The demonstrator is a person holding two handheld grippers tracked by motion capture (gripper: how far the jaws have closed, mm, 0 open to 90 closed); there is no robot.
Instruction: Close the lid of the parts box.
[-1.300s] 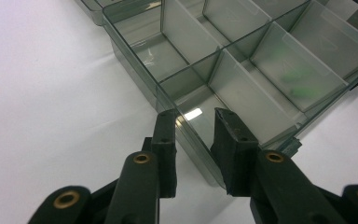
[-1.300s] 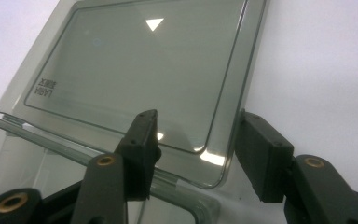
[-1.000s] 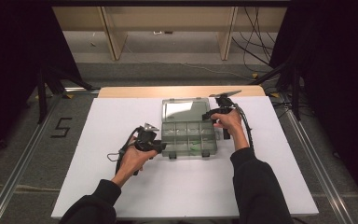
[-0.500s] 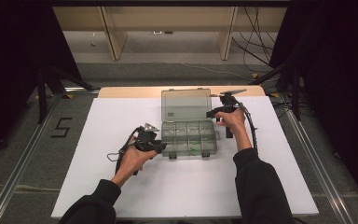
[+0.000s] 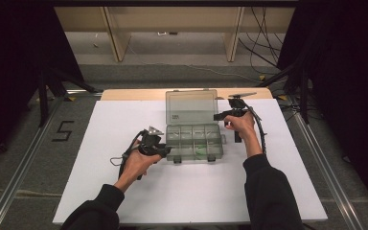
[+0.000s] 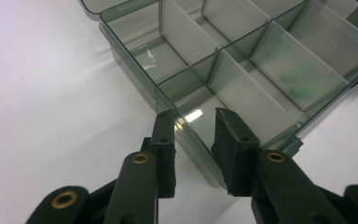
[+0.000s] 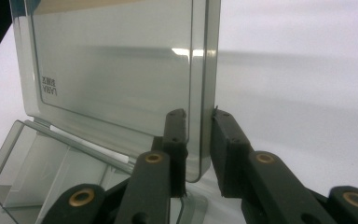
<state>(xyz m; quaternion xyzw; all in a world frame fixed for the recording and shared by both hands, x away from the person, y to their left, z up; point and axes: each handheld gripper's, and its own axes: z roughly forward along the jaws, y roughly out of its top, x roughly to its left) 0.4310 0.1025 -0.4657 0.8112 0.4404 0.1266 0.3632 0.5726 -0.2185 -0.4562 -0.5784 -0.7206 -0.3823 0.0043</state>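
Nearest, the left gripper (image 6: 193, 126) is clamping narrowly on the near left wall of the clear compartment box (image 5: 194, 142), which is sitting mid-table on the white table (image 5: 124, 191), steadying it. Something green (image 6: 294, 80) is lying in one compartment; it is too blurred to identify. Farther off, the right gripper (image 7: 199, 126) is pinching the right edge of the lid (image 7: 121, 70), which is standing about upright. To do this well, the left should be pressing the base down while the right is swinging the lid gently about its hinge, not twisting. A mirrored label (image 7: 49, 86) on the lid is seemingly reading "LABRA".
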